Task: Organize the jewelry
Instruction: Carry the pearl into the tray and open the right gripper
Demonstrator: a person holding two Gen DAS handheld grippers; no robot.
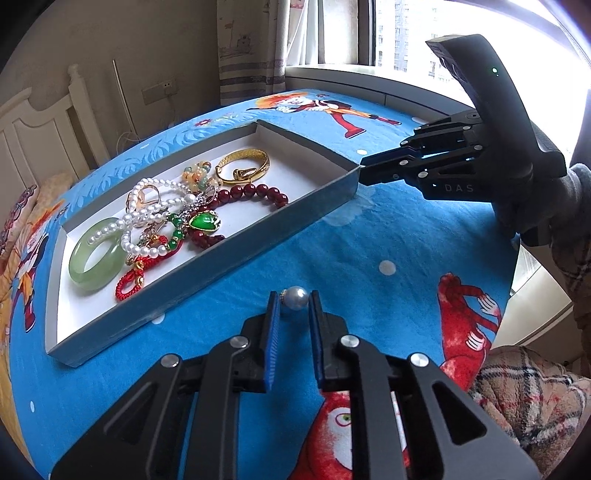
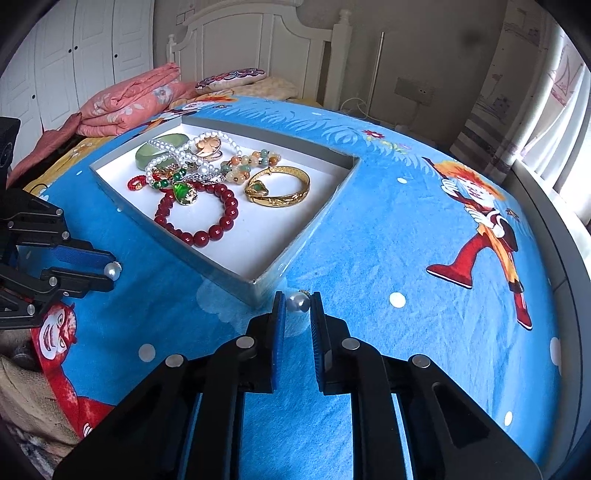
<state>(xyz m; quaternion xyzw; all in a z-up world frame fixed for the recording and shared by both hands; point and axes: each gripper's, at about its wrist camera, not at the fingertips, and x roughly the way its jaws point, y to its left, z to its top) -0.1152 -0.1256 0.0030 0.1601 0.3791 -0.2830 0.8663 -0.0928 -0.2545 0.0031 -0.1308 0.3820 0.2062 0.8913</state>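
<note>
In grey tray (image 2: 325,218) — beaded bracelets (image 2: 207,218), gold bangle (image 2: 280,184), jade ring (image 1: 94,256).

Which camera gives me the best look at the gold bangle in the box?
The right wrist view: the gold bangle lies in the open there, whole loop visible, a green-stoned ring inside it. The left wrist view shows the bangle farther off, at the box's back end, more foreshortened.

A home bedroom: white headboard (image 2: 258,33), folded pink quilt (image 2: 125,103), wardrobe doors (image 2: 74,55), curtained window (image 1: 369,33).
</note>
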